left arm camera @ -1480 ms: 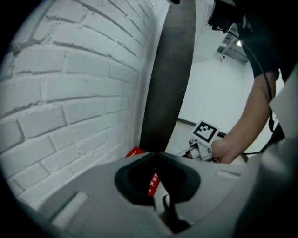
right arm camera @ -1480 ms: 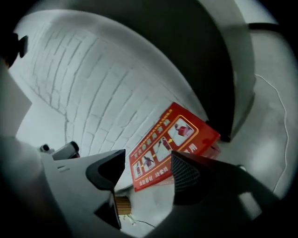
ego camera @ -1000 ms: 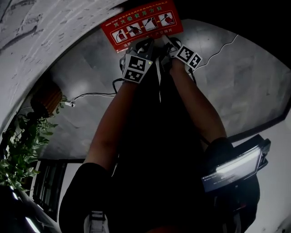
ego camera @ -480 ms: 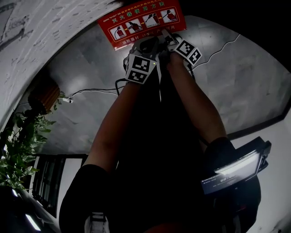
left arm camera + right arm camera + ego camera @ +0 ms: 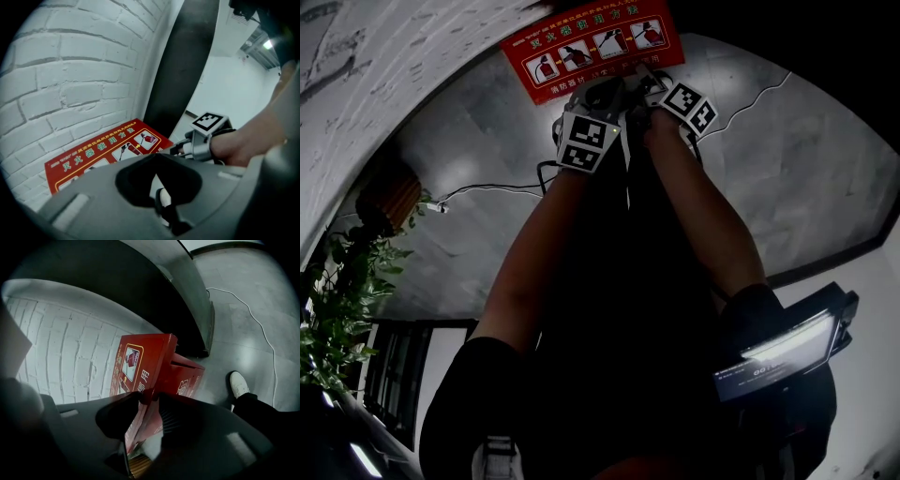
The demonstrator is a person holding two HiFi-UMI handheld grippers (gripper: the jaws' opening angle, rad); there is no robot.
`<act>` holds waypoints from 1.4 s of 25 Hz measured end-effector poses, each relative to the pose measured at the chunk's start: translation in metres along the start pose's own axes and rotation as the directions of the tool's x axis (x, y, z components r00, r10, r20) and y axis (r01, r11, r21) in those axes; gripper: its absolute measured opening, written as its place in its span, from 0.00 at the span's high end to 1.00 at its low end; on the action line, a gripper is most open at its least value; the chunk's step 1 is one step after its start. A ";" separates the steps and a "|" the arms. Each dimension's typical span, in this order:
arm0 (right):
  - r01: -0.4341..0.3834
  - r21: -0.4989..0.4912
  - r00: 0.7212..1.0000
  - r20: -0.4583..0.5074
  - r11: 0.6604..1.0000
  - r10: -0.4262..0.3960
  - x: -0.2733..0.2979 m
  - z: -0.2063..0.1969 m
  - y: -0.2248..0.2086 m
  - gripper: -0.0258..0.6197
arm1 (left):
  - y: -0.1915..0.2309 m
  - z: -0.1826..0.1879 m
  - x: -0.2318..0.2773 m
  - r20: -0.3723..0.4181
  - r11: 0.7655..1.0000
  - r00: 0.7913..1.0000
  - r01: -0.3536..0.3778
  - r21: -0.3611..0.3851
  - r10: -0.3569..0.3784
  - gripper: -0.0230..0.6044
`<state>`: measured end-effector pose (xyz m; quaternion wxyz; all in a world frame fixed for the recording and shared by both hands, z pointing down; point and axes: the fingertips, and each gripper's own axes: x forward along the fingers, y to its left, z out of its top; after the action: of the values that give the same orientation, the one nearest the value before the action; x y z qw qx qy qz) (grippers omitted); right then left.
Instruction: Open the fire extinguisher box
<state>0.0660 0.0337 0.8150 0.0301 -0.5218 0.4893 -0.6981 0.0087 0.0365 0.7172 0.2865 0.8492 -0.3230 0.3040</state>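
The red fire extinguisher box (image 5: 595, 47) stands on the grey surface (image 5: 243, 329), against a white brick wall (image 5: 70, 84). The right tool (image 5: 149, 401) is closed on the edge of the lid (image 5: 140, 362), and this lid stands a little apart from the box body. The left tool (image 5: 157, 161) is just beside the right one, over the lid. Its jaws are together and hold nothing.

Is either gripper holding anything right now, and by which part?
The right gripper pinches the red lid of the fire extinguisher box by its edge, fingers on both sides. Whether the left gripper holds anything cannot be told.
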 end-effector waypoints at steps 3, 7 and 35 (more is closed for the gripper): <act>0.004 -0.006 1.000 -0.007 1.000 -0.004 -0.007 -0.002 0.005 0.77 | -0.001 0.002 -0.002 0.006 1.000 1.000 -0.008 0.000 0.008 0.96; -0.018 -0.047 1.000 -0.002 0.999 0.018 -0.025 -0.001 0.032 0.79 | -0.004 0.020 -0.014 0.019 1.000 1.000 -0.007 0.014 0.007 0.96; -0.303 -0.373 0.944 0.008 0.877 0.330 -0.016 0.070 0.253 0.78 | 0.088 0.114 -0.073 0.167 0.982 0.967 -0.186 -0.040 0.190 0.96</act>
<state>0.0082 -0.1343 0.6214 0.0633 -0.4556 0.6883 -0.5610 -0.0610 -0.0691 0.6171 0.2379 0.8341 -0.4289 0.2522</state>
